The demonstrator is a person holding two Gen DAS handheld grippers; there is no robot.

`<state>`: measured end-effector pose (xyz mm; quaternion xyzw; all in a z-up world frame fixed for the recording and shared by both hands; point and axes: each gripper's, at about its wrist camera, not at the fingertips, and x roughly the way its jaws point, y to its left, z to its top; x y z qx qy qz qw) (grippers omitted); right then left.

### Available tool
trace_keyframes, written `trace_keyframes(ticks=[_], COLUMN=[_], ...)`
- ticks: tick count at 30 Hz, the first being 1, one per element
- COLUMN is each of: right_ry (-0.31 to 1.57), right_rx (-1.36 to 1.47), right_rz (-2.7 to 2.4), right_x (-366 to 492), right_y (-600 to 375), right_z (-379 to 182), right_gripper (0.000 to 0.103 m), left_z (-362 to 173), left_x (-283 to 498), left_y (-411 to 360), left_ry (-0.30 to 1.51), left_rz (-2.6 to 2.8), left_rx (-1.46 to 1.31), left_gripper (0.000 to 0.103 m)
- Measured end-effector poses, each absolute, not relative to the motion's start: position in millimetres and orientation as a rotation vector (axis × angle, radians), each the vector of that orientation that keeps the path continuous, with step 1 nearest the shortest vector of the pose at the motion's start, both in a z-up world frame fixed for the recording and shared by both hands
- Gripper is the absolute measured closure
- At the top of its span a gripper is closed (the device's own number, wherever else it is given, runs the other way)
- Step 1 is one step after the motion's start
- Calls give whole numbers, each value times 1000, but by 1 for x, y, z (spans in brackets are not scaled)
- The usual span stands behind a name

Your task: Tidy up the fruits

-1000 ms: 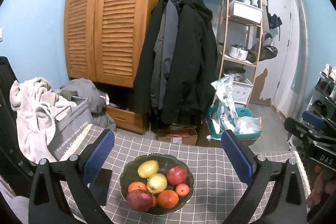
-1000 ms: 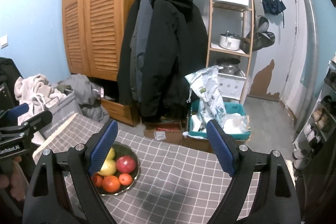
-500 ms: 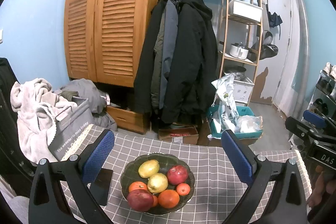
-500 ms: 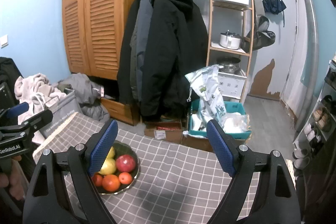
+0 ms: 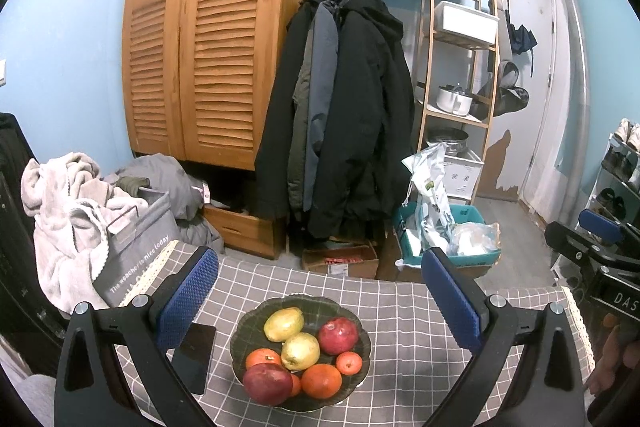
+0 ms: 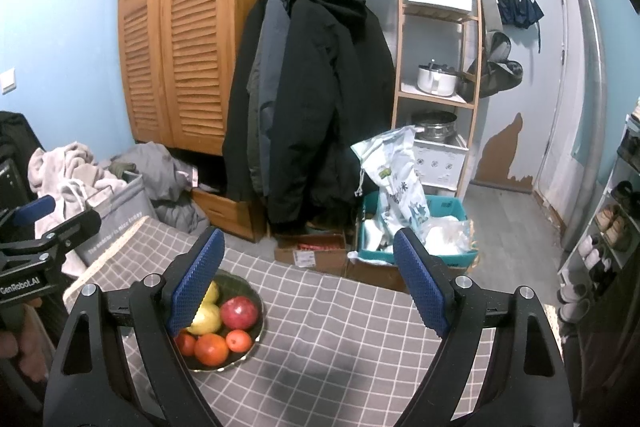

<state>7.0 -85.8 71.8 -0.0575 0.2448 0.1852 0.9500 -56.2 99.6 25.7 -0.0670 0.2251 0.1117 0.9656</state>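
Left gripper (image 6: pixel 28 223), jaws apart, reads "GenRobot.AI"; laundry bin (image 5: pixel 132 267) reads "nice today".

Before me a grey checked tablecloth (image 5: pixel 400 311) with my dark phone (image 5: pixel 195 359) near left; far off, a louvred wooden wardrobe (image 5: pixel 208 39), black coats (image 5: pixel 352 115) hanging right of it.
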Motion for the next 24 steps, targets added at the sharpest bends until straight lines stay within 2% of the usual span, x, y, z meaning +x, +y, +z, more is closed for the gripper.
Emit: trace_keyframes(ticks=[24], right_ry=[496], right_rx=[-114], right_rz=[377], right_x=[7], right_y=[-90], right_z=[76], right_gripper=[18], left_z=[33], left_x=[-57], left_y=[97], left_ry=[440], left_rz=[227], left_rx=[-111], left_gripper=[1])
